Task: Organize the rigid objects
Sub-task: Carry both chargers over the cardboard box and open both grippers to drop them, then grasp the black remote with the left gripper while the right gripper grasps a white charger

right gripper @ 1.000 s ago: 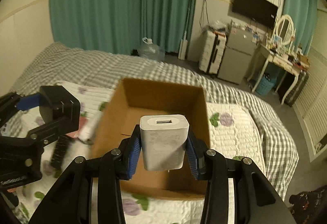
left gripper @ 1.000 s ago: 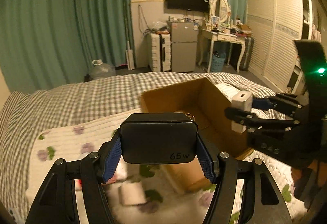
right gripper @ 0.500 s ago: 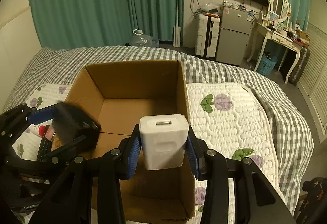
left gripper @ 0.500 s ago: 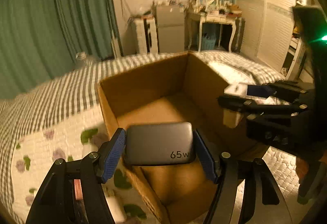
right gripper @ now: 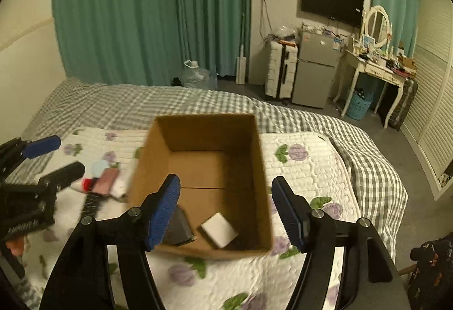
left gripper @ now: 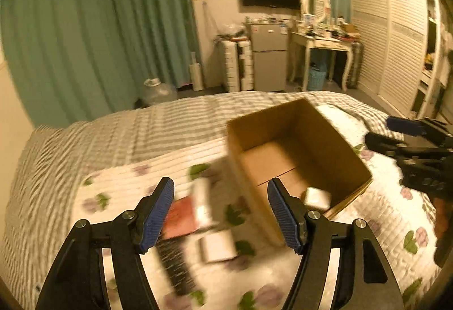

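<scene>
An open cardboard box (right gripper: 256,145) stands on the bed; in the left wrist view the box (left gripper: 337,140) is at centre right. A white charger (right gripper: 219,229) and a black charger (right gripper: 177,226) lie on its floor; the white charger (left gripper: 317,198) also shows in the left wrist view. My right gripper (right gripper: 225,209) is open and empty above the box's near edge. My left gripper (left gripper: 220,212) is open and empty over loose items left of the box: a black remote (left gripper: 177,264), a red flat item (left gripper: 181,218), a white block (left gripper: 218,247).
The bed has a white flowered quilt (right gripper: 308,168) over a grey checked cover (right gripper: 119,106). The left gripper (right gripper: 31,168) shows at the left of the right wrist view. The right gripper (left gripper: 419,148) shows at the right of the left wrist view. Green curtains, fridge and dressing table stand beyond.
Both grippers have opened and let go: the black charger and the white charger now lie in the box. Both grippers have pulled back from the box, the left one leftward.
</scene>
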`<move>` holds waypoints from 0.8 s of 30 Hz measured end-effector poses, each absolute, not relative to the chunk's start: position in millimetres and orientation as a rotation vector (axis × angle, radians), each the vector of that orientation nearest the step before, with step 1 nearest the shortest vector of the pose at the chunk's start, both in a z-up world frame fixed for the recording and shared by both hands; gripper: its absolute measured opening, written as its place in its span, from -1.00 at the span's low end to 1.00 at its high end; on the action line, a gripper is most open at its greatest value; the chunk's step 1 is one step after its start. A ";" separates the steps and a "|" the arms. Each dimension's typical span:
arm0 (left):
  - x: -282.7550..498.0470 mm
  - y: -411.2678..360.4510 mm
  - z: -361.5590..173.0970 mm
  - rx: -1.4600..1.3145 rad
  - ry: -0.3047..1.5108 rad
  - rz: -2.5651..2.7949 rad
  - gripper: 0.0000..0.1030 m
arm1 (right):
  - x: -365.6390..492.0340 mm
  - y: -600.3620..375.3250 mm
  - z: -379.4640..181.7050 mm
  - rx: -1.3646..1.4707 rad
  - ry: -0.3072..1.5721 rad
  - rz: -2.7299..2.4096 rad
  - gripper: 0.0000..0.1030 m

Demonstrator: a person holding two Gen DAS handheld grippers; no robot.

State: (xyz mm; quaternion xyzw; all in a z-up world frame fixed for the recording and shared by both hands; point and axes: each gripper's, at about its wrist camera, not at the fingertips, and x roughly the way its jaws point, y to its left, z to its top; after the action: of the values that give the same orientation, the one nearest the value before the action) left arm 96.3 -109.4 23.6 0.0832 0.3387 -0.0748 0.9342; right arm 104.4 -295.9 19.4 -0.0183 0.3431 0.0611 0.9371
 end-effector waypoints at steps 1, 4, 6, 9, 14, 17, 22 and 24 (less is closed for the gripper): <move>89.7 -94.9 25.1 0.159 0.696 -0.126 0.39 | 97.2 -289.5 24.1 -0.039 0.695 0.133 0.31; 77.9 -60.6 22.3 0.148 0.712 -0.049 0.39 | 76.3 -264.7 36.8 -0.044 0.671 0.172 0.37; 71.9 -43.2 15.3 0.141 0.725 -0.016 0.39 | 65.9 -245.9 38.3 -0.045 0.666 0.210 0.37; 61.5 -18.6 -1.6 0.113 0.745 0.002 0.39 | 57.5 -216.5 29.5 -0.050 0.681 0.257 0.37; 60.4 -1.1 -42.7 0.098 0.790 0.055 0.39 | 50.8 -174.6 -3.8 -0.069 0.716 0.307 0.37; 67.1 5.1 -71.5 0.080 0.824 0.063 0.39 | 53.5 -153.0 -28.9 -0.090 0.739 0.321 0.37; 75.9 22.2 -111.4 0.072 0.867 0.113 0.39 | 72.8 -114.4 -71.8 -0.151 0.796 0.352 0.37; 79.8 30.2 -120.2 0.068 0.878 0.145 0.39 | 86.0 -102.5 -90.6 -0.165 0.830 0.350 0.37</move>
State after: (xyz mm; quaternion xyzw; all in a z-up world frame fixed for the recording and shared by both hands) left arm 79.8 30.2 -120.2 0.0330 0.4248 0.0703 0.9020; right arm 86.0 -102.5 -90.6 -0.0795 0.4005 0.1689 0.8971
